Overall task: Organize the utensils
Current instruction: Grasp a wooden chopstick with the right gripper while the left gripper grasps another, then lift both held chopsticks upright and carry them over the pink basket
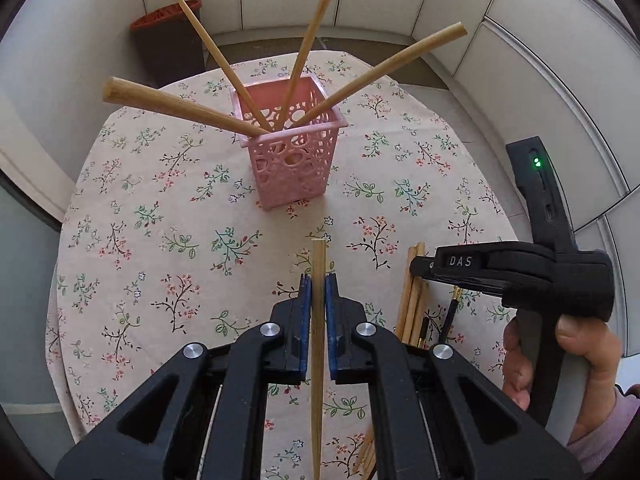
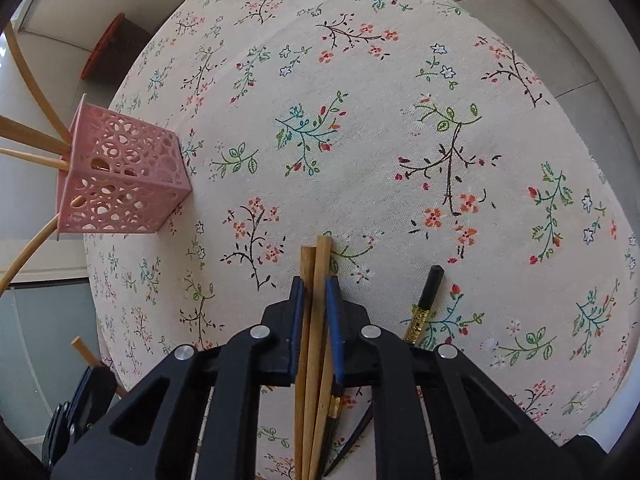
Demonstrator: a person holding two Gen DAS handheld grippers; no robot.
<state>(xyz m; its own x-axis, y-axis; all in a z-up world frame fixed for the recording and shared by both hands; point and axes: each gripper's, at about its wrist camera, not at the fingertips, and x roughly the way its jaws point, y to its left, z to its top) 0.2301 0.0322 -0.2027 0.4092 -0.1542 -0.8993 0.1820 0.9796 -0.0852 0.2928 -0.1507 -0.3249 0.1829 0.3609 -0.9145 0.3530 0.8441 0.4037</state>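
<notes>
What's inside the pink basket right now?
Four wooden chopsticks stand in the pink basket, fanning out over its rim. Their lower ends are only partly visible through the perforated walls; anything else on the basket floor cannot be seen.

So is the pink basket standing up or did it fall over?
Standing up. The pink basket sits flat on the flowery tablecloth with its open top upward, and four wooden chopsticks lean out of it.

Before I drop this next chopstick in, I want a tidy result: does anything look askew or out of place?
The four wooden chopsticks in the pink basket splay out in different directions rather than standing together. A black chopstick lies apart from the wooden ones by the right claw. The basket itself stands upright.
</notes>
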